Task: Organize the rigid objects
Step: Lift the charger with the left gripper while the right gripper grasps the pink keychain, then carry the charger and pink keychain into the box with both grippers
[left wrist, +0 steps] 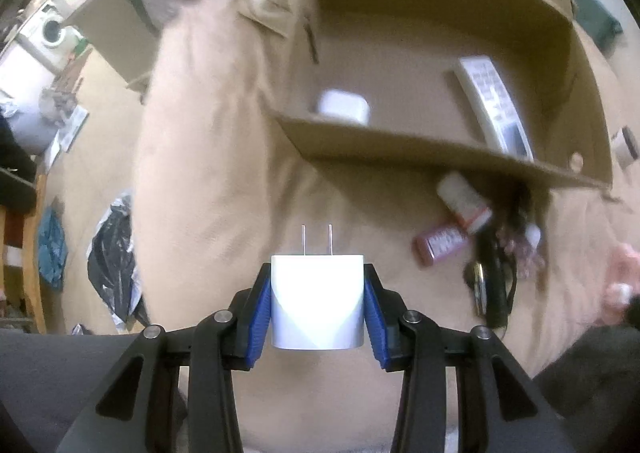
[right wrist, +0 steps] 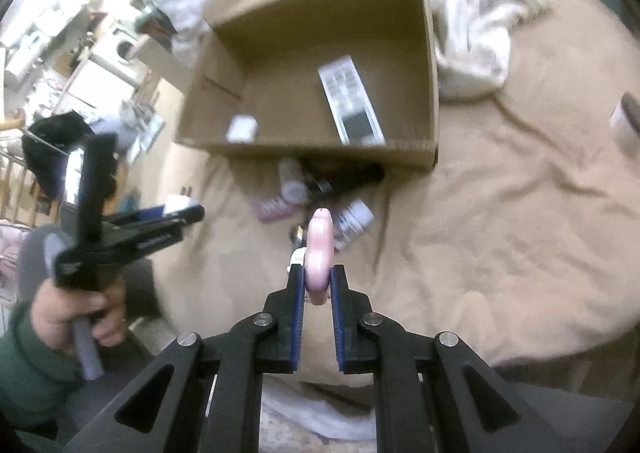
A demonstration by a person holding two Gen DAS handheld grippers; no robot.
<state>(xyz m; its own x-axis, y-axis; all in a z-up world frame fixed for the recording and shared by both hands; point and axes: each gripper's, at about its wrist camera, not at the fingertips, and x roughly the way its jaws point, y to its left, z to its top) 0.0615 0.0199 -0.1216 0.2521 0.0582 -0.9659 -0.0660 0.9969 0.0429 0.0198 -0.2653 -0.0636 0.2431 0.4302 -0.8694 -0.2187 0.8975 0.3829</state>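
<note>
Left hand-held gripper point(left wrist: 318, 293): your blue pads clamp the two sides of a white charger plug point(left wrist: 318, 303), its two metal prongs pointing away from you; it hangs clear of the bed.
Right hand-held gripper point(right wrist: 318, 279): your jaws are pinched narrow on a thin pink object point(right wrist: 319, 253) held edge-on between the pads; what it is, you cannot tell from here.
Your left hand point(right wrist: 76, 313): seen from the right wrist camera, off to the left of the right hand-held gripper, wrapped round the grey handle, with a green sleeve point(right wrist: 28, 385) behind it.
Cardboard box point(right wrist: 430, 53): open-topped, ahead of both hand-held grippers, standing on the tan bedcover point(right wrist: 520, 233).
In the box: a white remote control point(right wrist: 350, 101) lies on the floor of the box, ahead of the right hand-held gripper; a small white case point(right wrist: 242, 129) sits in the near left corner, ahead of the left one.
Loose pile: just past the right hand-held gripper's tips, against the box's near wall, lie a pink packet point(right wrist: 272, 209), a white bottle point(right wrist: 292, 181), a white-and-blue tube point(right wrist: 352, 223) and a black item point(right wrist: 344, 175), close together and partly overlapping.
Far right: a small white-and-dark container point(right wrist: 626, 119) lies on the bedcover, well apart from both hand-held grippers.
Beyond the box: crumpled white bedding point(right wrist: 480, 13).
</note>
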